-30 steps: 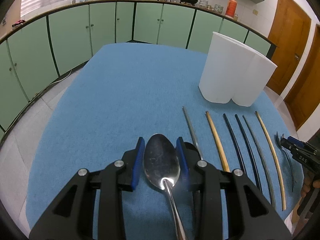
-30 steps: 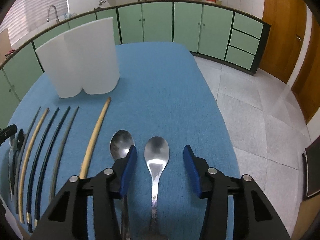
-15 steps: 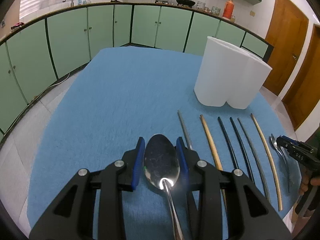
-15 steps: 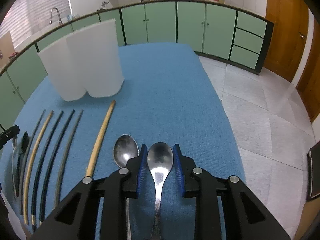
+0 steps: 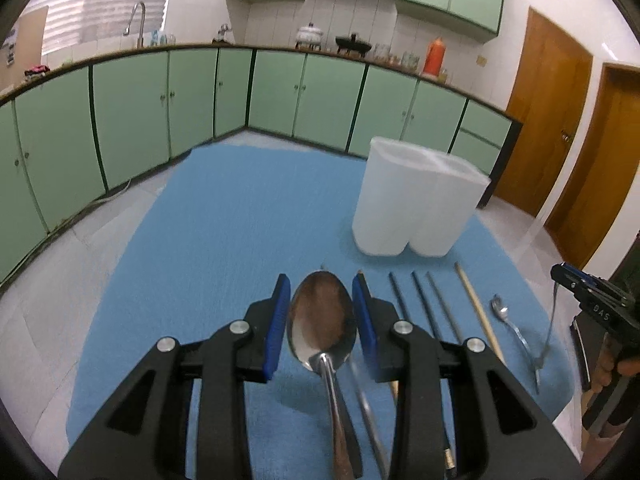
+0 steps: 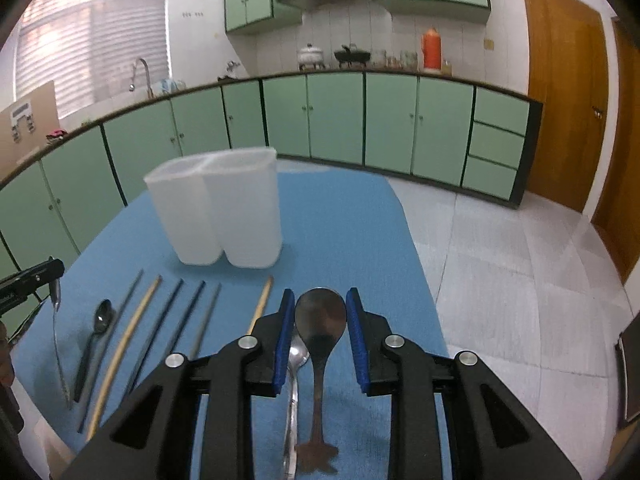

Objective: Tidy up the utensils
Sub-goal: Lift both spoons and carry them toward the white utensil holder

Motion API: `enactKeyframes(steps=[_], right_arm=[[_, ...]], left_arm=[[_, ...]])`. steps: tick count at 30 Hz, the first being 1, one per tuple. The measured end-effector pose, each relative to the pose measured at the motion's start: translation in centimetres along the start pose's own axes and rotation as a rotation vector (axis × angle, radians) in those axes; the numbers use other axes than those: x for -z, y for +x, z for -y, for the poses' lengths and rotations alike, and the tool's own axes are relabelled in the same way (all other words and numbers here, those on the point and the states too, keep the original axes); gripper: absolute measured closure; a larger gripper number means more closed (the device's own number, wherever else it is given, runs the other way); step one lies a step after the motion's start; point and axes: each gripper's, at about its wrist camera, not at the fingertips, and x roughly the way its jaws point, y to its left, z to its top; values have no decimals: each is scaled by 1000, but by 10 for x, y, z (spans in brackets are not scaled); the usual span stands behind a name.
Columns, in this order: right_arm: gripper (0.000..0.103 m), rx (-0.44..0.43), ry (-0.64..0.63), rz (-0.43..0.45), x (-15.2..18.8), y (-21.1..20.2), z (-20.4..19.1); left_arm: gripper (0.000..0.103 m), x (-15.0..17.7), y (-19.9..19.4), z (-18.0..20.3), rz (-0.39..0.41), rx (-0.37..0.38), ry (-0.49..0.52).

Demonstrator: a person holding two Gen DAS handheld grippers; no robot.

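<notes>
My left gripper [image 5: 322, 314] is shut on a steel spoon [image 5: 322, 322] by its bowl and holds it above the blue mat [image 5: 224, 232]. My right gripper [image 6: 320, 330] is shut on another steel spoon [image 6: 320, 320], also lifted. The white two-compartment utensil holder [image 5: 416, 208] stands upright ahead and right of the left gripper; in the right wrist view the holder [image 6: 224, 212] is ahead and left. Several chopsticks [image 6: 176, 320] lie in a row on the mat. One spoon [image 6: 96, 332] lies at their left end, another spoon [image 6: 294, 364] under the right gripper.
The mat's right edge drops to the tiled floor [image 6: 500, 280]. Green cabinets [image 5: 280, 92] ring the room behind the table. The right gripper shows at the right edge of the left wrist view [image 5: 592, 308].
The right gripper closed on the spoon and lifted it off the mat. Both grippers have risen with their spoons and tilted up, so the holder now sits lower in view.
</notes>
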Motion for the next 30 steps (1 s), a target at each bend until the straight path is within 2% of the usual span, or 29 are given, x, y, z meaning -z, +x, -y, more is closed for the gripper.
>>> enactKeyframes(steps=[6, 21, 24, 25, 26, 30], right_arm=[[77, -15, -9, 45, -12, -15, -6], [77, -52, -44, 120, -33, -29, -23], [77, -63, -52, 132, -39, -30, -26], [77, -68, -53, 136, -41, -30, -27], [77, -76, -55, 140, -45, -30, -28], [77, -97, -65, 124, -47, -23, -33]], left_arm=[[73, -5, -19, 3, 71, 23, -1], [76, -18, -34, 10, 175, 64, -18], [86, -25, -35, 12, 186, 73, -13], [95, -27, -35, 13, 190, 79, -12], [98, -29, -34, 14, 191, 83, -10], [95, -33, -16, 14, 127, 96, -10]])
